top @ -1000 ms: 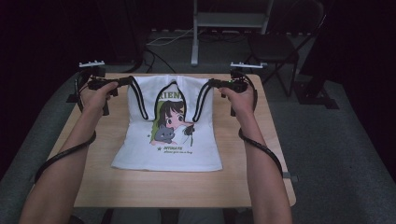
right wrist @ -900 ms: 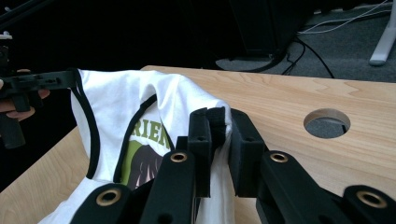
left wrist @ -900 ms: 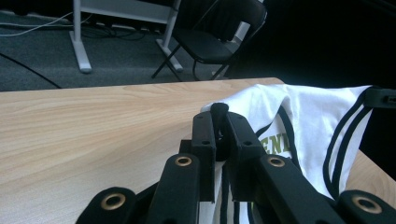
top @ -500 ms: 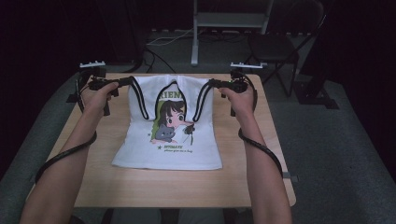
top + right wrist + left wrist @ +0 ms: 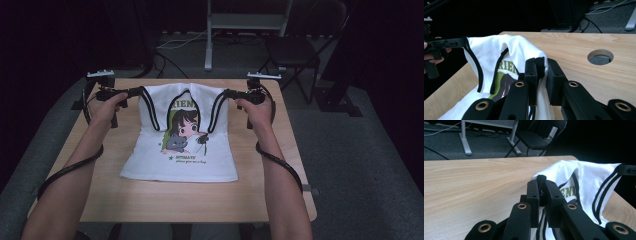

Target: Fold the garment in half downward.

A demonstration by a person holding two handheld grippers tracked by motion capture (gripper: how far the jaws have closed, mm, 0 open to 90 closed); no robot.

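Observation:
A white sleeveless shirt (image 5: 180, 145) with black trim and a cartoon print lies on the wooden table (image 5: 165, 197), its hem toward the person. Its top end is lifted off the table between both grippers. My left gripper (image 5: 141, 91) is shut on the shirt's left shoulder strap, and the black-edged cloth (image 5: 574, 173) is pinched between its jaws (image 5: 541, 180). My right gripper (image 5: 225, 93) is shut on the right shoulder strap, white fabric (image 5: 506, 47) bunched between the pads (image 5: 540, 63). Both hands hold level at the table's far half.
A round cable hole (image 5: 600, 57) is cut in the table near the right gripper. A dark chair (image 5: 300, 50) and a metal stand (image 5: 207, 55) are on the floor beyond the far edge. Cables trail along both forearms.

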